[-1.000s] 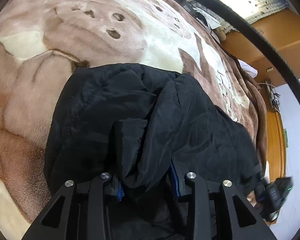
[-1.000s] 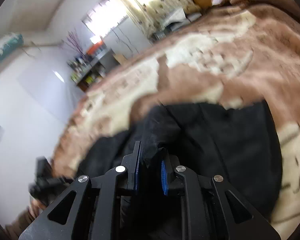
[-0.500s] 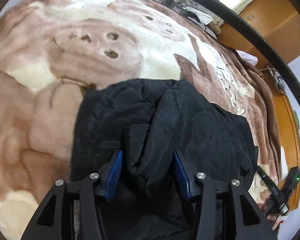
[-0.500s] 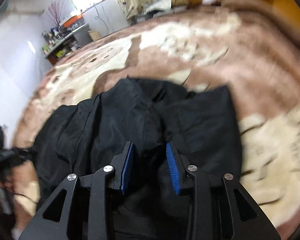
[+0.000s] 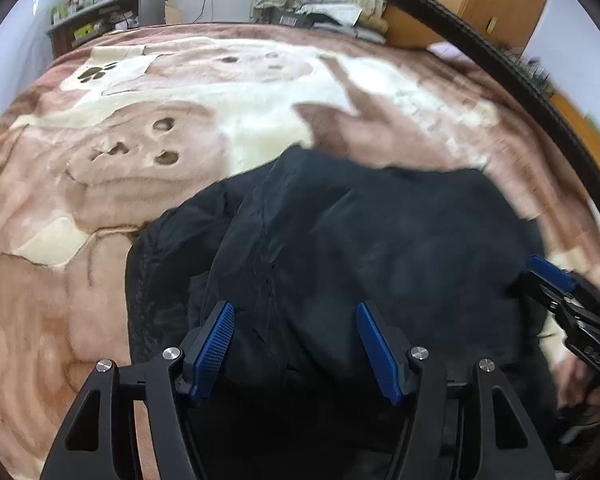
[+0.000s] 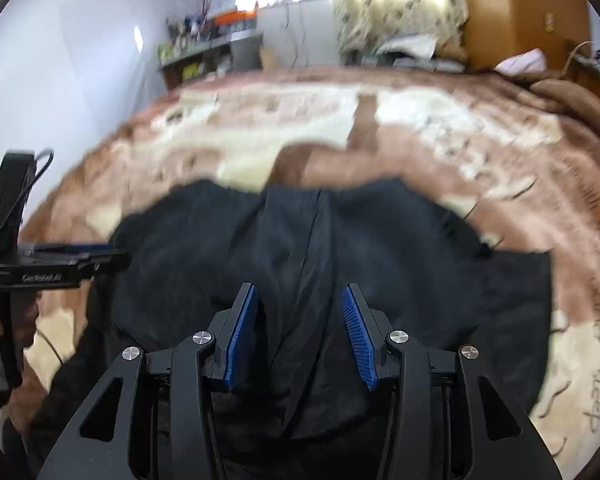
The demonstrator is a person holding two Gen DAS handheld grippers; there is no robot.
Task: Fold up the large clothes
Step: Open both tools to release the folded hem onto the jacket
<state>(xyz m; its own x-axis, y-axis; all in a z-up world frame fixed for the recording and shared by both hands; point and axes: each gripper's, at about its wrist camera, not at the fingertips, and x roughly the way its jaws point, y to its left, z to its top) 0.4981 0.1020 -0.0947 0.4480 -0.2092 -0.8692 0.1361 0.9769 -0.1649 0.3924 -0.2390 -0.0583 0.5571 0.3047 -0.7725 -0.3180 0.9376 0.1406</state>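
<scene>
A large black garment [image 5: 380, 240] lies folded in a rough heap on a brown and cream blanket [image 5: 100, 180]. My left gripper [image 5: 296, 316] hovers over the garment's near edge, its jaws opening, the blue pads clear of the cloth below. In the right wrist view the same garment [image 6: 300, 240] fills the middle, and my right gripper [image 6: 300, 300] hangs above it, jaws also opening with nothing pressed between them. The right gripper [image 5: 556, 280] shows at the right edge of the left wrist view, and the left gripper [image 6: 68, 258] at the left edge of the right wrist view.
The blanket [image 6: 480, 140] covers a wide bed around the garment. A cluttered shelf [image 5: 100, 12] stands against the far wall. A wooden cabinet [image 6: 520, 12] rises at the back right. A person's hand [image 5: 580, 376] holds the right gripper.
Both grippers let go of black cloth folds they had pinched and opened. Both rolled upright and pulled back, so the garment now lies lower and flatter in each view.
</scene>
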